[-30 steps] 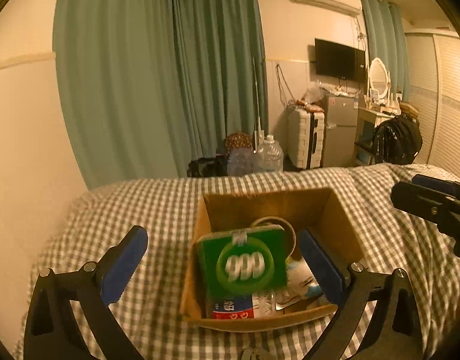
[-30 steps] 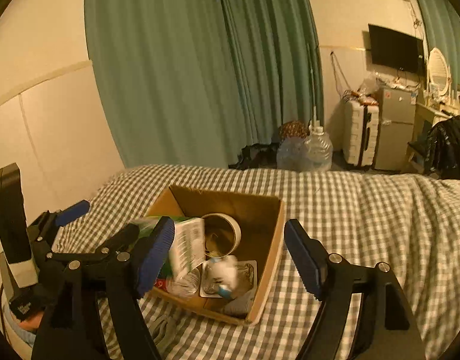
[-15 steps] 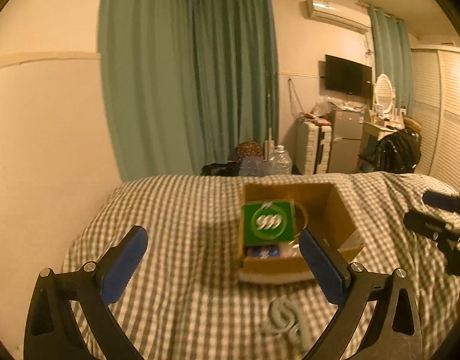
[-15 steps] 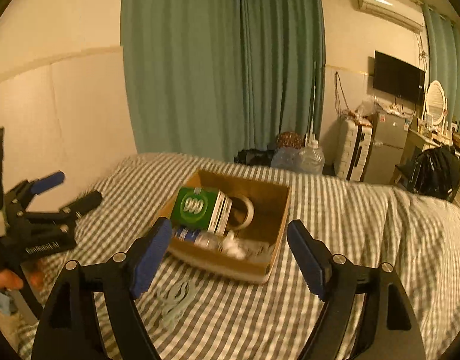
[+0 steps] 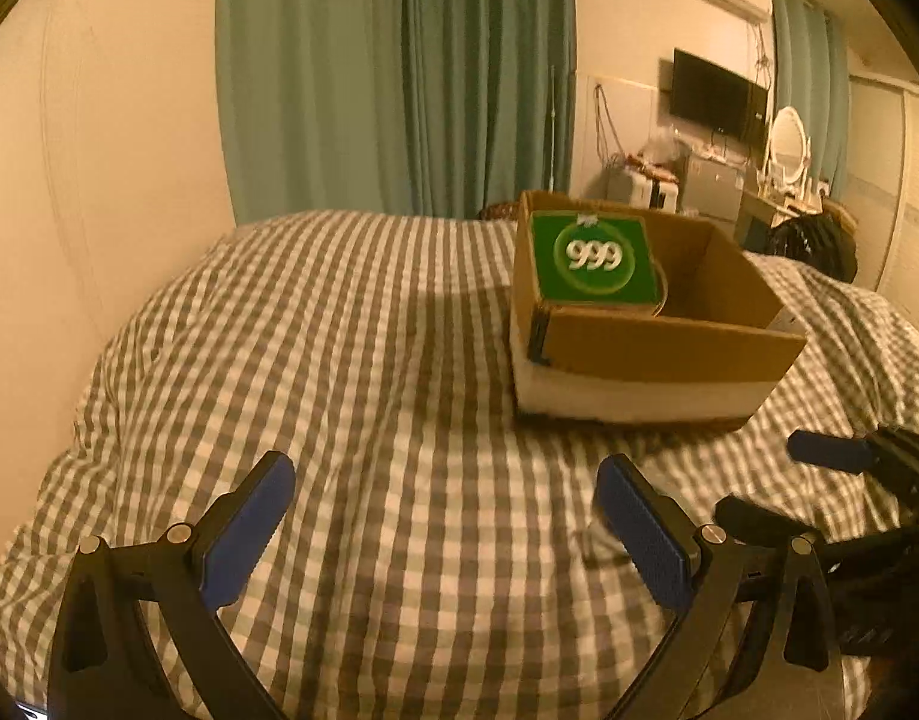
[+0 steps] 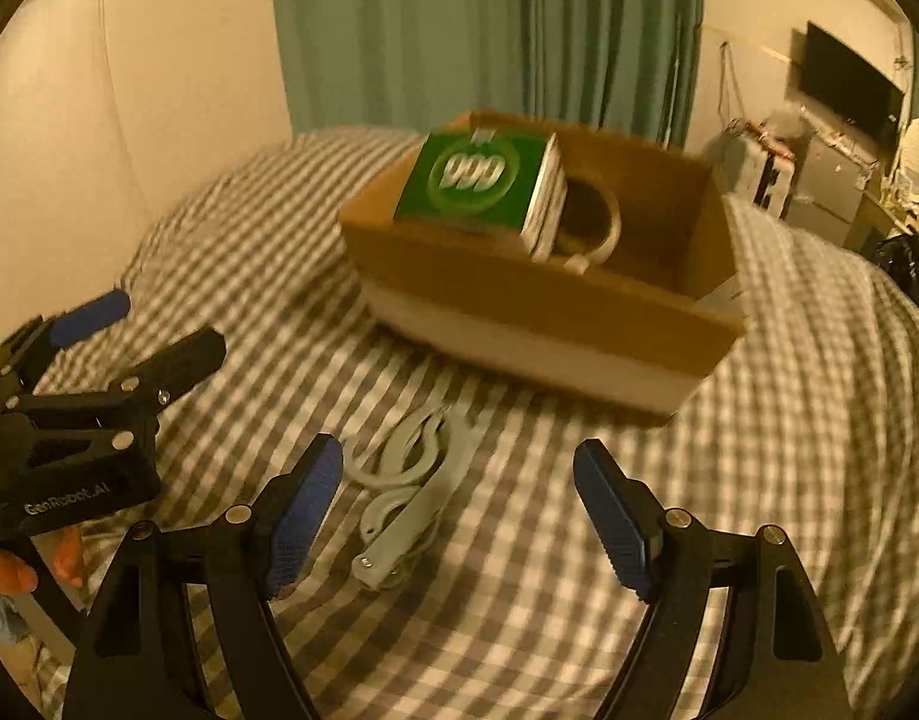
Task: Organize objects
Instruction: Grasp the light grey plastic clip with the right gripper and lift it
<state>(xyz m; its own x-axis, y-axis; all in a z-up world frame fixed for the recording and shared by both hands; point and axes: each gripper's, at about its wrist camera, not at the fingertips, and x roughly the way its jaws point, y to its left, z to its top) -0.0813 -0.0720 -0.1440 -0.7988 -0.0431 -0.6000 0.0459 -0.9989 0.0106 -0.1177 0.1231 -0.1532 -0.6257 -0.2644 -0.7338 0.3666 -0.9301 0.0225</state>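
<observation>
Left wrist view first: my left gripper (image 5: 444, 531) hangs over the checked bedspread (image 5: 351, 372) with its blue-padded fingers (image 5: 246, 531) spread wide and nothing between them. Ahead and to the right sits the cardboard box (image 5: 645, 324), resting on the bedspread. A green carton marked 999 (image 5: 591, 258) leans against the box's left inner wall, its top edge reaching above the rim. At the far right of this view the tips of my right gripper (image 5: 807, 480) reach in low over the bedspread.

In the right wrist view, my left gripper (image 6: 99, 342) shows at the left edge, and a bit of my hand (image 6: 15, 567) on its handle below it. In the middle, my right gripper (image 6: 459, 516) is also wide apart and holds nothing. Between its fingers (image 6: 303, 516), nearer the left one, a pale grey folding tool (image 6: 411, 480) with looped parts lies flat on the bedspread, just in front of the box (image 6: 555, 306); I cannot tell exactly what it is. Inside the box, beside the green carton (image 6: 483, 180), lies a roll of tape (image 6: 591, 222). The picture is blurred here.
</observation>
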